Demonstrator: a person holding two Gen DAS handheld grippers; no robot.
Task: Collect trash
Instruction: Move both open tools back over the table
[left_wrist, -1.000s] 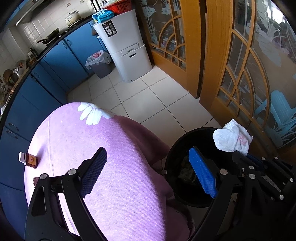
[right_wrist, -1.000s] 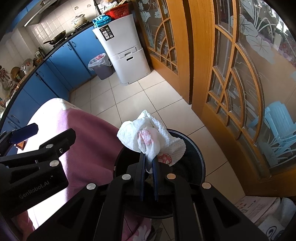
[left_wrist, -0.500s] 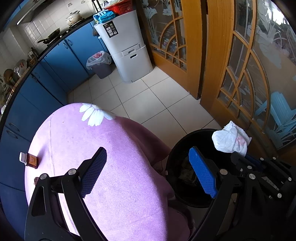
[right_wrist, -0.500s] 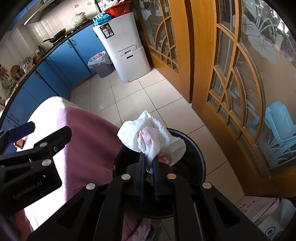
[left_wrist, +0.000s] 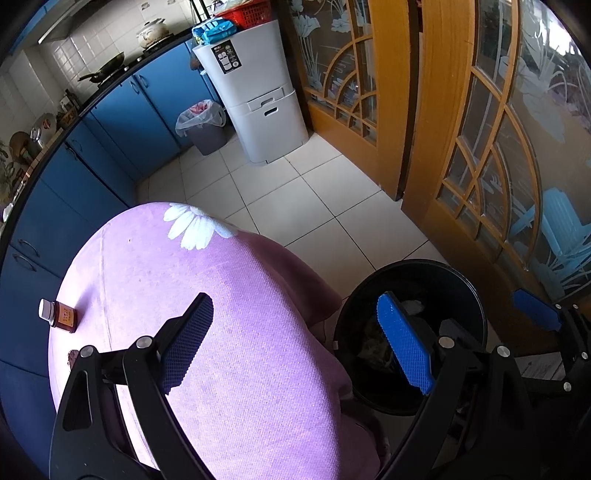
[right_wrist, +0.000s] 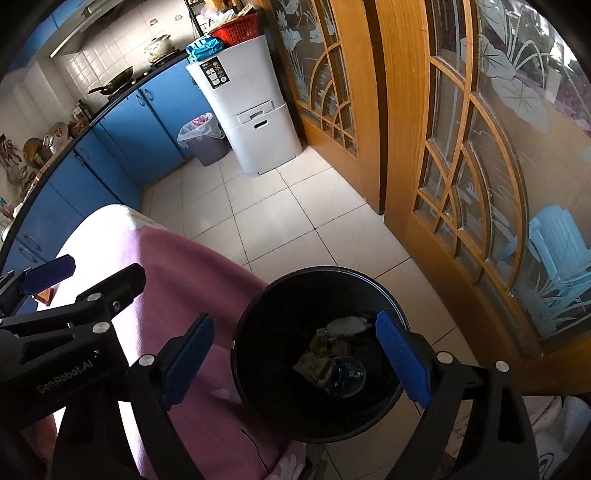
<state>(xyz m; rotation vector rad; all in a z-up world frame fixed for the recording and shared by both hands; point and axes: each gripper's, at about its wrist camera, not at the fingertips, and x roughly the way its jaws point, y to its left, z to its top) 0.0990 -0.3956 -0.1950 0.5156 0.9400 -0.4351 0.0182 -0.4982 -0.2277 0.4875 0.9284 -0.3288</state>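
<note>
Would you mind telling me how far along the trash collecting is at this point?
Done: a white tissue wad lies in the black bin on other scraps. In hand: nothing; the right gripper is open above the bin, and the left gripper is open over the purple table. Left: possibly the small brown bottle and a dark scrap at the table's edge, if they count as trash.

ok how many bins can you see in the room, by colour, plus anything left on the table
black bin: 1
grey bin with a plastic liner: 1
white stacked bin unit: 1
small brown bottle with white cap on the table: 1
total: 4
</note>
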